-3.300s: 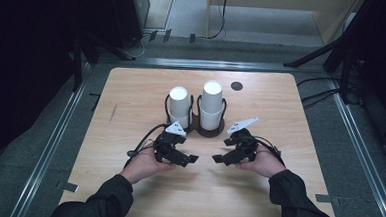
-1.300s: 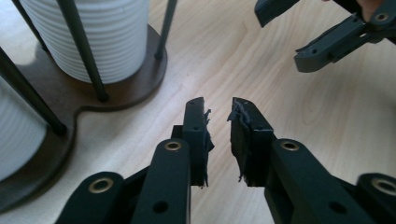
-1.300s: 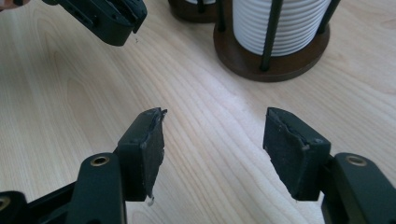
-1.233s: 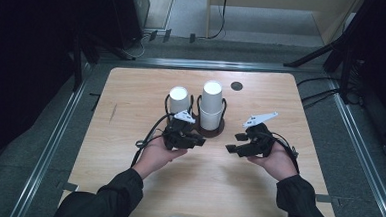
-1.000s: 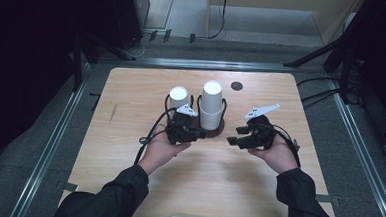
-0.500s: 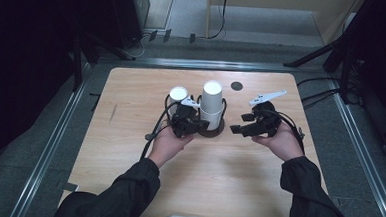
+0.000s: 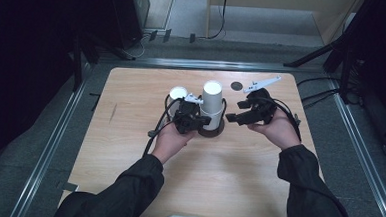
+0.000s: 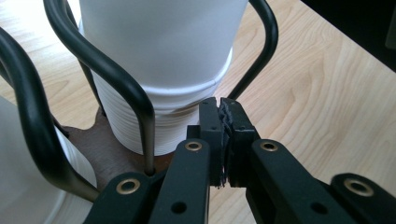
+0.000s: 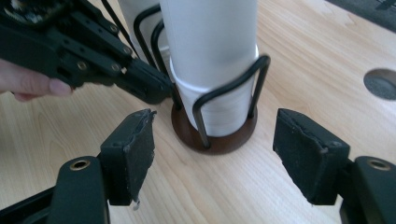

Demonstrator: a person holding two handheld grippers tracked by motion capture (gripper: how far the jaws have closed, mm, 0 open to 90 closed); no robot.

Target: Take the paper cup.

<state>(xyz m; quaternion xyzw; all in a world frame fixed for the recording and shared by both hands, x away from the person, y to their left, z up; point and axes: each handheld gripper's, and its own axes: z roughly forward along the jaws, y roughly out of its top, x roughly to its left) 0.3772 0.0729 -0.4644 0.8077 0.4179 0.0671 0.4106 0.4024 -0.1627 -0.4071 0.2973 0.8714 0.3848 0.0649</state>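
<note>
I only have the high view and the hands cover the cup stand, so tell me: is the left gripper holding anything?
Observer: No. In the left gripper view the left gripper has its jaws shut on each other, tips against the base of the tall cup stack, with nothing between them.
Operator: And the right one?
Observer: The right gripper stands open, its jaws having just been opening, with nothing between the pads; the tall stack sits ahead of the gap.
Operator: What holds the cups?
Observer: Black wire loops rising from a round brown base.
</note>
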